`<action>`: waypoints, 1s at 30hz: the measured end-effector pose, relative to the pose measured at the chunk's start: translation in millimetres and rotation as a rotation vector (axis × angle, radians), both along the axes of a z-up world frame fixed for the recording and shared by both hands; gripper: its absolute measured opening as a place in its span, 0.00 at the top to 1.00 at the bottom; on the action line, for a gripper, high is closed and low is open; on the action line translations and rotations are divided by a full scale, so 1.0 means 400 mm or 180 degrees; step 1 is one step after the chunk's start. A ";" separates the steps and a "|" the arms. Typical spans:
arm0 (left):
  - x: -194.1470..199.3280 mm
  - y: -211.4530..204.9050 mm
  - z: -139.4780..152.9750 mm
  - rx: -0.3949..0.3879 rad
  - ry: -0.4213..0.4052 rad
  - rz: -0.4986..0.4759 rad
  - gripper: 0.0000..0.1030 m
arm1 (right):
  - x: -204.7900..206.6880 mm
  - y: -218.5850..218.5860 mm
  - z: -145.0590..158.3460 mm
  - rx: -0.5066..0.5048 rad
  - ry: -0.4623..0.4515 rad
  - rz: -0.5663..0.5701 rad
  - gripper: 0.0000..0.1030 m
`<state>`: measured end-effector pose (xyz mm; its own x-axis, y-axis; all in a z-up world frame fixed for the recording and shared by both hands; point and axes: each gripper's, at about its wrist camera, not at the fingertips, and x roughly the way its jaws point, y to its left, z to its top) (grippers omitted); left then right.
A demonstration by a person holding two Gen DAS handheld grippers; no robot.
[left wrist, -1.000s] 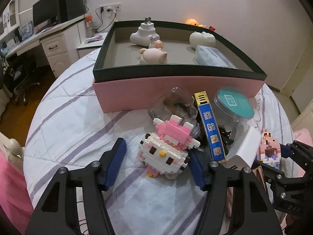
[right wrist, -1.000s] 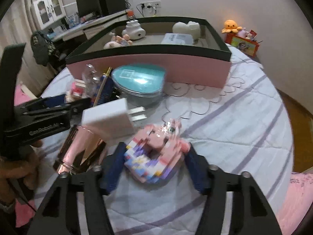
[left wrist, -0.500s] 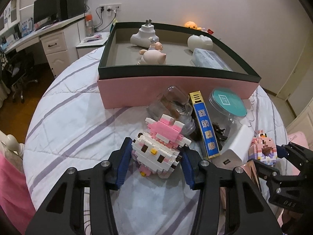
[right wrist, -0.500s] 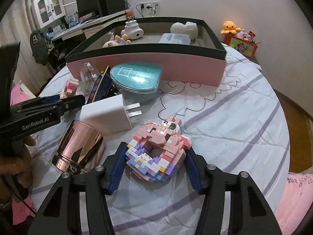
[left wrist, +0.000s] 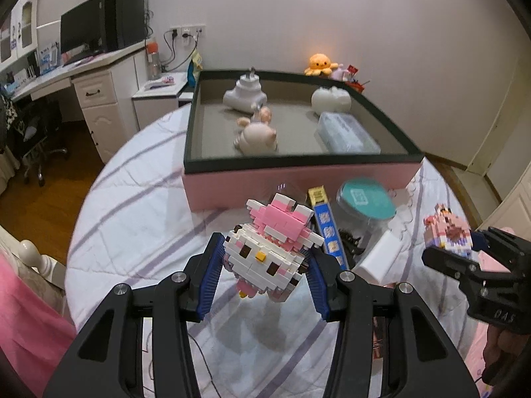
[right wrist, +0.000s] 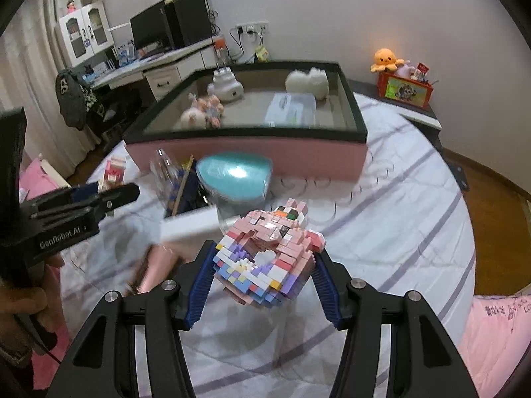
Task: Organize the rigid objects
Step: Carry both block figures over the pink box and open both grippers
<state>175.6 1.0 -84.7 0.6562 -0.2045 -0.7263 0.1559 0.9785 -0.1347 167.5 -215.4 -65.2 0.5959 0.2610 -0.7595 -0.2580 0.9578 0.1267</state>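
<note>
My left gripper (left wrist: pixel 264 267) is shut on a white and pink brick cat figure (left wrist: pixel 270 252), which hangs above the striped bedcover. My right gripper (right wrist: pixel 262 270) is shut on a pink and purple brick figure (right wrist: pixel 268 258), also lifted off the cover. That figure (left wrist: pixel 448 232) and the right gripper show at the right edge of the left wrist view. Behind both stands a pink box with a dark rim (left wrist: pixel 298 180), (right wrist: pixel 249 151), holding a white plug adapter (left wrist: pixel 244 96), a pale pig toy (left wrist: pixel 257 132), a white lump (left wrist: pixel 332 99) and a clear case (left wrist: pixel 346 131).
On the cover before the box lie a teal-lidded clear jar (left wrist: pixel 365 199), a blue and gold stick box (left wrist: pixel 327 222), a white charger (left wrist: pixel 378 257), a clear bottle (right wrist: pixel 162 172) and a rose-gold cup (right wrist: pixel 156 268). A desk with a monitor (left wrist: pixel 83 36) stands far left.
My left gripper closed on the cat figure and lifted it off the cover. My right gripper, shut on the pink figure throughout, rose with it. The box now looks farther below.
</note>
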 end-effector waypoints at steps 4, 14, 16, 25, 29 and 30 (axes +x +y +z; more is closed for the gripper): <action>0.009 0.014 0.062 -0.0054 -0.0152 0.0002 0.54 | 0.035 0.003 0.062 0.0051 -0.0194 0.0038 0.45; 0.105 0.026 0.201 -0.0052 -0.0586 0.0026 0.54 | 0.165 0.016 0.225 0.0153 -0.0733 0.0060 0.45; 0.134 0.025 0.215 -0.0071 -0.0619 0.0027 0.54 | 0.196 0.019 0.237 0.0205 -0.0760 0.0057 0.45; 0.294 0.020 0.227 -0.0154 -0.0583 0.0034 0.54 | 0.340 0.030 0.209 0.0349 -0.0612 0.0034 0.44; 0.369 -0.003 0.186 -0.0122 -0.0447 0.0010 0.54 | 0.414 0.031 0.155 0.0353 -0.0410 0.0000 0.44; 0.384 -0.008 0.173 -0.0124 -0.0407 0.0003 0.54 | 0.432 0.031 0.141 0.0354 -0.0359 -0.0008 0.44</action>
